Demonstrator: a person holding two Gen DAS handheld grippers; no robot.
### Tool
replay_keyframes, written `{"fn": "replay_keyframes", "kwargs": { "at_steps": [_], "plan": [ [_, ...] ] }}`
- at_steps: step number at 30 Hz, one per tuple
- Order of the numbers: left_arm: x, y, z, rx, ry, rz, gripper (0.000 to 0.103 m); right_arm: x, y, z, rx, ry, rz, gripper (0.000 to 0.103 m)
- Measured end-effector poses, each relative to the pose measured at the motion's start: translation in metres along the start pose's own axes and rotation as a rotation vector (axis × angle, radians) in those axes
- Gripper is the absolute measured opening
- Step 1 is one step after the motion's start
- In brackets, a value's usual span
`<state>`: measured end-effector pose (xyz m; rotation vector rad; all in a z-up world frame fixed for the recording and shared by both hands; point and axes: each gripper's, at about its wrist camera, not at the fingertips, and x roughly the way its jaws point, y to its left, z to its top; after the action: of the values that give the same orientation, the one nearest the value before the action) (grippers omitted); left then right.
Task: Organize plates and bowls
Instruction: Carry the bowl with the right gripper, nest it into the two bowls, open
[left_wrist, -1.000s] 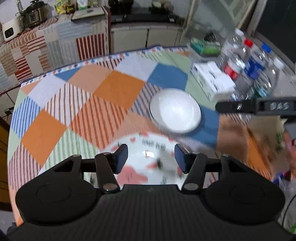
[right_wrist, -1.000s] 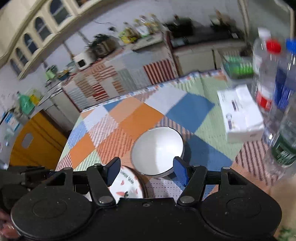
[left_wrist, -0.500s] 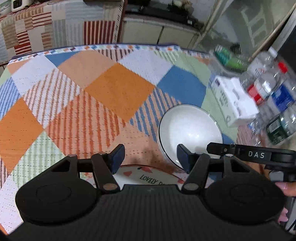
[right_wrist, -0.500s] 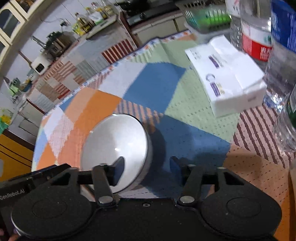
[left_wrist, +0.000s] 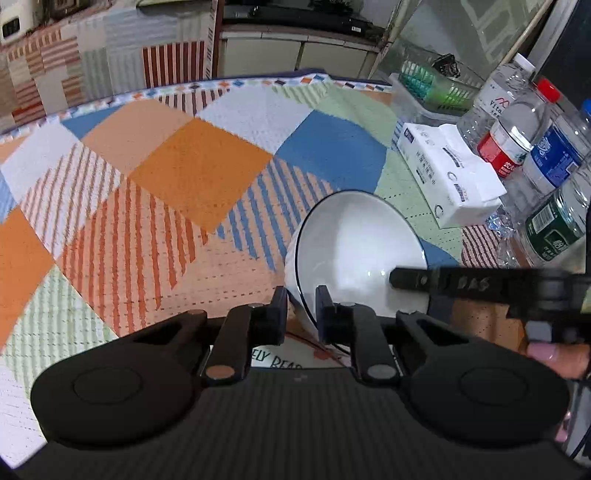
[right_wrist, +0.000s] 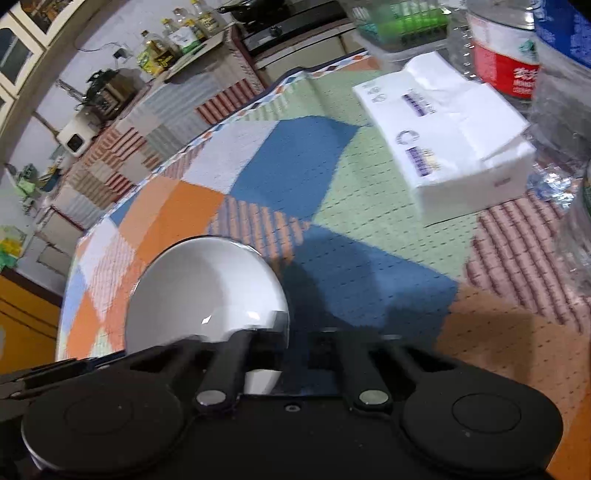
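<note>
A white bowl (left_wrist: 354, 243) with a dark rim is tilted above the patterned tablecloth. My left gripper (left_wrist: 301, 308) is shut on its near left rim. In the right wrist view the same bowl (right_wrist: 207, 284) sits at lower left, and my right gripper (right_wrist: 291, 343) is shut on its right rim. The right gripper's finger also crosses the bowl in the left wrist view (left_wrist: 461, 284). A printed plate (left_wrist: 284, 354) lies just under the bowl, mostly hidden by my left gripper.
A white tissue pack (left_wrist: 450, 177) lies to the right of the bowl. Several water bottles (left_wrist: 517, 136) stand at the right edge. A clear box with green items (left_wrist: 432, 88) sits at the back right. The table's far edge (left_wrist: 184, 86) runs behind.
Both grippers closed on the bowl's rim, left on the near left side, right on the right side. The bowl has tipped up off the cloth.
</note>
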<state>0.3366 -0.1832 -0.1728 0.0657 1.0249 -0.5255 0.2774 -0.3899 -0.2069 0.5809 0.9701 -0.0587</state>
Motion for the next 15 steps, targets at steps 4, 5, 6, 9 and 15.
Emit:
{"fn": "replay_keyframes", "kwargs": {
  "at_steps": [4, 5, 6, 9, 15],
  "plan": [
    [-0.011, -0.001, 0.005, -0.023, 0.038, -0.015, 0.014, -0.009, 0.000, -0.002, 0.044, 0.018, 0.010, 0.007],
    [-0.015, 0.000, 0.006, -0.032, 0.050, -0.024, 0.014, -0.014, 0.000, -0.001, 0.045, 0.016, 0.016, 0.008],
    [-0.020, 0.000, 0.006, -0.040, 0.063, -0.037, 0.014, -0.020, 0.001, -0.001, 0.039, 0.016, 0.022, 0.008],
    [-0.032, 0.001, 0.005, -0.043, 0.073, -0.069, 0.014, -0.037, 0.008, -0.004, 0.025, 0.031, 0.006, 0.009],
    [-0.064, 0.001, -0.009, -0.049, 0.073, -0.126, 0.013, -0.068, 0.014, -0.021, 0.027, 0.085, 0.005, 0.011]
  ]
}}
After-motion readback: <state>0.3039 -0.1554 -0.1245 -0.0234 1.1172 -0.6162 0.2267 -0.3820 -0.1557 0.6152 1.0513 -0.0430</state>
